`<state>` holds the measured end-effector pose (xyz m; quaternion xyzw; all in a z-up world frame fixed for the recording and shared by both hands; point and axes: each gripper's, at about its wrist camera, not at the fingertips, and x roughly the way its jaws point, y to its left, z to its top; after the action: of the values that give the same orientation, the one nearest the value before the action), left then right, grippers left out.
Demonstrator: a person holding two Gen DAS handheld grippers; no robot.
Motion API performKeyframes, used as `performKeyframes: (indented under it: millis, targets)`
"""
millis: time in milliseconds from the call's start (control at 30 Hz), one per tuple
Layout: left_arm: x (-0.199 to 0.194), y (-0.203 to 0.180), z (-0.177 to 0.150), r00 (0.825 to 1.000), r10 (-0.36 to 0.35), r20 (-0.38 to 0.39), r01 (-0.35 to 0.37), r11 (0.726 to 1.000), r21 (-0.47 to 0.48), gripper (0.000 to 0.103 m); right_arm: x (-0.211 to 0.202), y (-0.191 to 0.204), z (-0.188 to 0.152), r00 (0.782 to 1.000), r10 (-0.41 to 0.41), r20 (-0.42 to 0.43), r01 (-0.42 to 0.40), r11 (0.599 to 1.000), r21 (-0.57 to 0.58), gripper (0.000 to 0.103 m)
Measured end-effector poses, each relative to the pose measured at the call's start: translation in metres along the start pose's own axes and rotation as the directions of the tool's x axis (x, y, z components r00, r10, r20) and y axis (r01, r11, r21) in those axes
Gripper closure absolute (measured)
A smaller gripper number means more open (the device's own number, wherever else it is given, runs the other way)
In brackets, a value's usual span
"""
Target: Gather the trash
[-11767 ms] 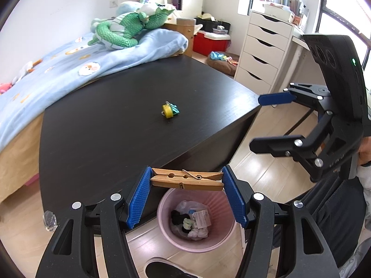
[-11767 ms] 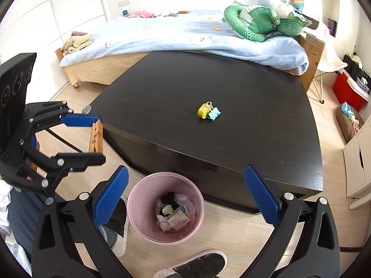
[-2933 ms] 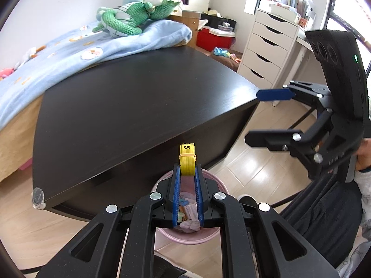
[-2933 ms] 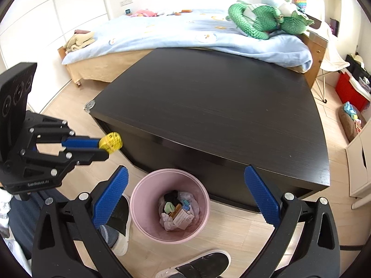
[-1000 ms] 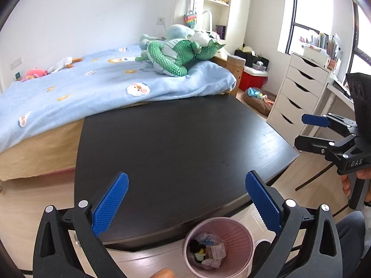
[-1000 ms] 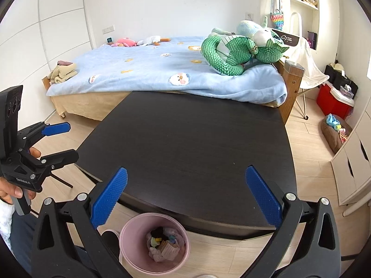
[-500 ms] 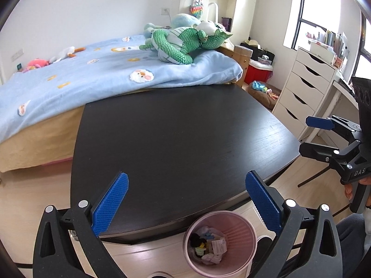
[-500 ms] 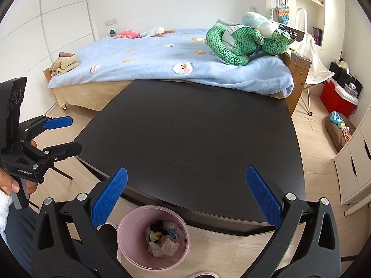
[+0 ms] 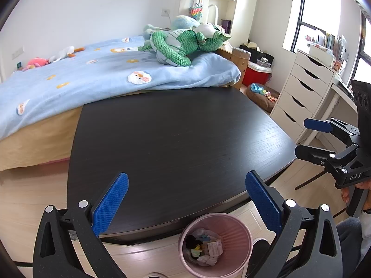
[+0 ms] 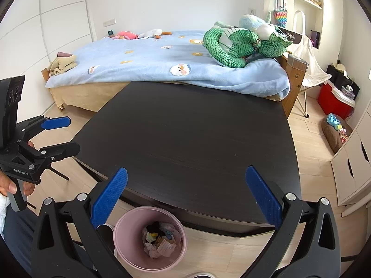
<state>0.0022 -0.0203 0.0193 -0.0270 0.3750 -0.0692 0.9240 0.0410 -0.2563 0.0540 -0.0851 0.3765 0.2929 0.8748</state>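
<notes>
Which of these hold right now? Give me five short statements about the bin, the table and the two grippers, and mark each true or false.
1. The pink bin stands on the floor by the near edge of the black table. True.
2. The left gripper holds a wooden clothespin. False: its jaws are wide open and hold nothing.
3. The bin is empty. False: crumpled trash lies in its bottom.
4. The right gripper is open and holds nothing. True.
5. A green plush toy lies on the table. False: it lies on the blue blanket of the bed behind the table.
</notes>
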Motion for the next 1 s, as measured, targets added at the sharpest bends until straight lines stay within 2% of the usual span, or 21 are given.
performKeyframes:
  millis: [1000]
  targets:
    - [0.0020,0.0011,-0.0011,1.000,0.002,-0.002,-0.002,1.000,-0.002,0.006,0.0024,0.0038,-0.0005,1.000,0.002,-0.007,-0.002,1.000,-0.004,0.003]
